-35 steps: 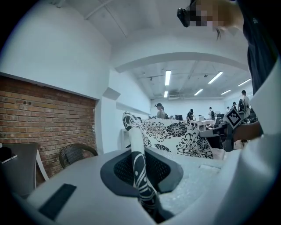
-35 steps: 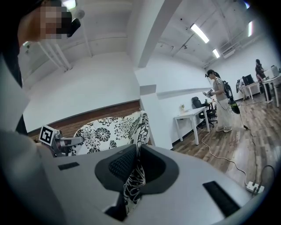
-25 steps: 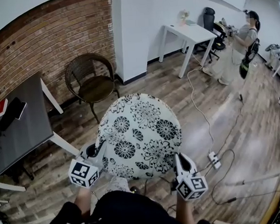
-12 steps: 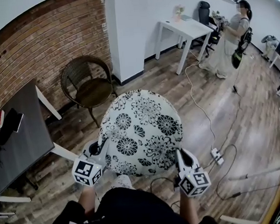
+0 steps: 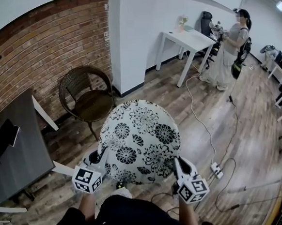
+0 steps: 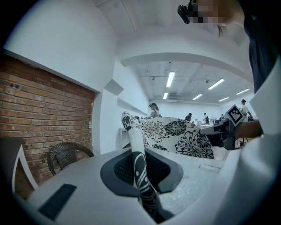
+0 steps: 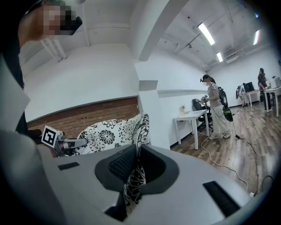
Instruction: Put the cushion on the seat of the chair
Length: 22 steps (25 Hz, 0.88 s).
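Head view, cushion [image 5: 139,141] spanning left claw [image 5: 98,155] and right claw [image 5: 177,161], edges clamped

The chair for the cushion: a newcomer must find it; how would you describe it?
Start at the red brick wall. In front of it, beside the white pillar, stands the round brown wicker chair. Unlike the black office chair, it is woven and round-backed.

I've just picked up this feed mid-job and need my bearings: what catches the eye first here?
The big round black-and-white floral cushion fills the middle of the head view, held aloft with the left claw and right claw each shut on its near edge. Beyond it, a wicker chair stands empty by the brick wall; a person stands far right by a white desk.
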Motion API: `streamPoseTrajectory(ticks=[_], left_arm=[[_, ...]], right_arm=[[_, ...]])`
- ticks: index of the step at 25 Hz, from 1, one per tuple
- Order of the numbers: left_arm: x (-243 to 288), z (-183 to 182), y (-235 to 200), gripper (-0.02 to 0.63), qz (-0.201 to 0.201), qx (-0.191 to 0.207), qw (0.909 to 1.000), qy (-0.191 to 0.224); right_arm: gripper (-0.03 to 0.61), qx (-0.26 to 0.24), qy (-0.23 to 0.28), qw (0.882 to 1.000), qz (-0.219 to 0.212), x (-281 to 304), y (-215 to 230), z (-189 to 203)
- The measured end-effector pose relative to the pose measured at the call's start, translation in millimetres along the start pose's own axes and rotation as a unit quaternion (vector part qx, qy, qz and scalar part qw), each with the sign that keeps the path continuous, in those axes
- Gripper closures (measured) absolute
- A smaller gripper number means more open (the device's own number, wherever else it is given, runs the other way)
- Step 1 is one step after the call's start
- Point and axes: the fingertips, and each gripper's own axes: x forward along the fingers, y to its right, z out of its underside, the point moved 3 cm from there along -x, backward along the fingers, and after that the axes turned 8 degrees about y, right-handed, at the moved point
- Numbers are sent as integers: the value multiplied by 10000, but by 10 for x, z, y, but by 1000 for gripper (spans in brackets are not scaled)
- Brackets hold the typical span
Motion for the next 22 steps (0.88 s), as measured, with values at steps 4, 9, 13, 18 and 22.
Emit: streamPoseTrajectory(ticks=[4, 9, 13, 18, 22], left_arm=[[33, 104, 15, 601, -72, -46, 10000, 13], [135, 68, -339, 601, -112, -19, 9999, -27], [284, -23, -1071, 601, -116, -156, 9998, -57], [327, 0, -1413, 601, -256, -240, 9994, -28], [390, 6, -1639, 601, -281, -289, 9992, 0]], right_arm=[[551, -79, 22, 10000, -52, 20, 82, 60], [551, -148, -160, 9998, 21, 359, -34, 9], [551, -227, -338, 9992, 25, 1070, -389, -85], [551, -260, -374, 9989, -62, 1421, -487, -69], [551, -261, -358, 9989, -132, 1677, -576, -68]])
